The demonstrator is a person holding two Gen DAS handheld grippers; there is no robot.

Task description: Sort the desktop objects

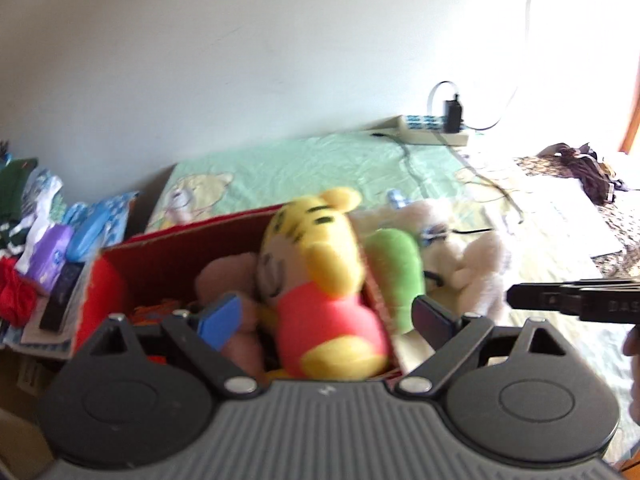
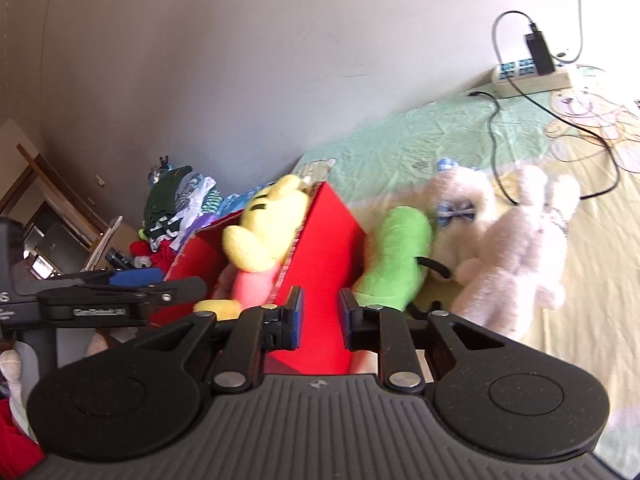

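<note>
Both views are blurred, so fine detail on the toys is lost. In the left wrist view the lower body of the yellow tiger plush (image 1: 320,276) is hidden behind the left gripper (image 1: 324,320), whose fingers are spread wide to either side of the plush; whether the pads touch it cannot be made out. The plush is seen standing in the red box (image 1: 168,256), just ahead of the fingertips, with a brownish plush (image 1: 224,276) half buried beside it, close to the blue left pad. The box's near wall is cut off by the gripper body. Beyond the right finger a green plush (image 1: 394,268) lies outside the box on the green and yellow sheet (image 1: 320,164), with a white plush (image 1: 468,272) further right. The right gripper (image 2: 320,320) is seen with its fingers slightly parted and nothing between them; only the box's red side shows in the gap. A power strip (image 1: 432,128) with a charger lies far ahead, and a heap of clothes and packets (image 1: 44,248) is left of the box.
</note>
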